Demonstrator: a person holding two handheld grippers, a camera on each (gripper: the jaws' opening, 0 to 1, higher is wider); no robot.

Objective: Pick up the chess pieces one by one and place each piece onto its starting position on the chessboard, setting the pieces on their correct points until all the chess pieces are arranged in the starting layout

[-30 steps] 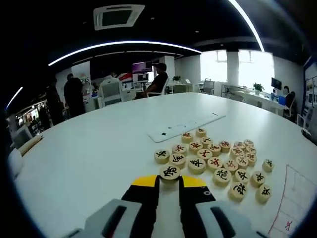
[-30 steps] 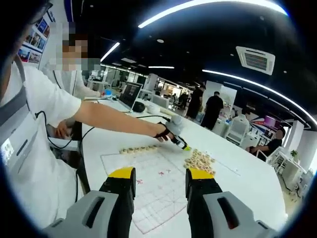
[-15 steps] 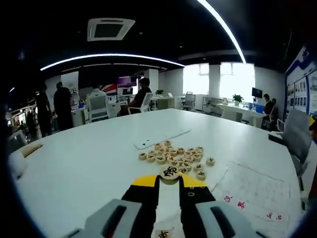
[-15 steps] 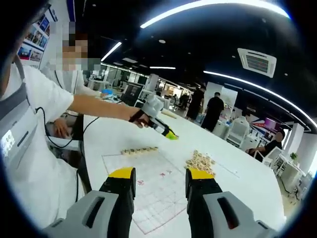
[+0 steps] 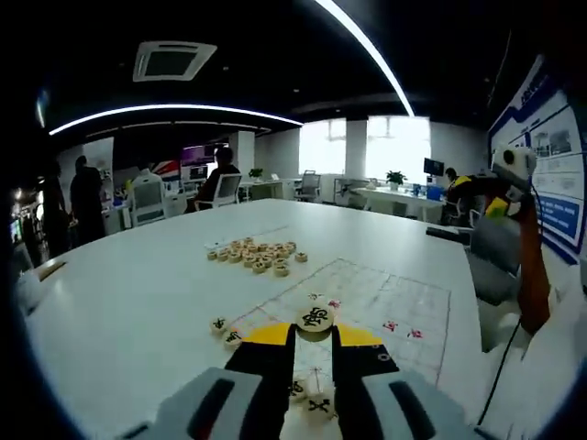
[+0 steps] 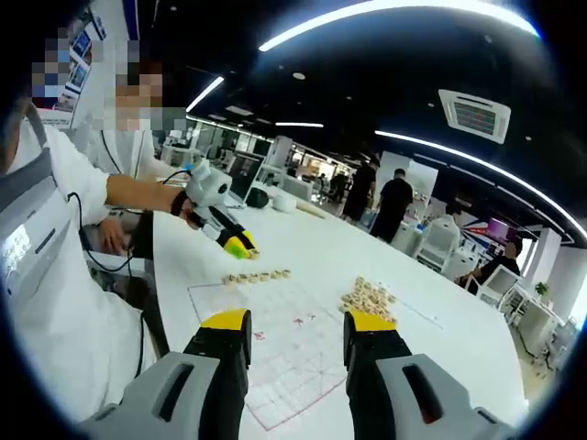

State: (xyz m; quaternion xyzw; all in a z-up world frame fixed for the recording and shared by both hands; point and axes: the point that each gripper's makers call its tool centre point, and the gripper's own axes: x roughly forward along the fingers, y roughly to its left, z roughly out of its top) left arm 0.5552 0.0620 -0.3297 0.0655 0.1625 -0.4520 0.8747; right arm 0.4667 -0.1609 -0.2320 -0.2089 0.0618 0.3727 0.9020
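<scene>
Over the chessboard (image 5: 385, 302), left jaws pinch a chess piece (image 5: 315, 319); right jaws apparently gape.

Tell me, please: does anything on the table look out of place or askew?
Nothing looks spilled or damaged. Most chess pieces lie in a loose heap on the white table, off the chessboard, not yet arranged. A short row of pieces sits at the board's edge. The left gripper holds one piece above the board.

Loose pcs (image 5: 254, 257) beyond board (image 5: 404, 307), on table (image 5: 128, 293)
</scene>
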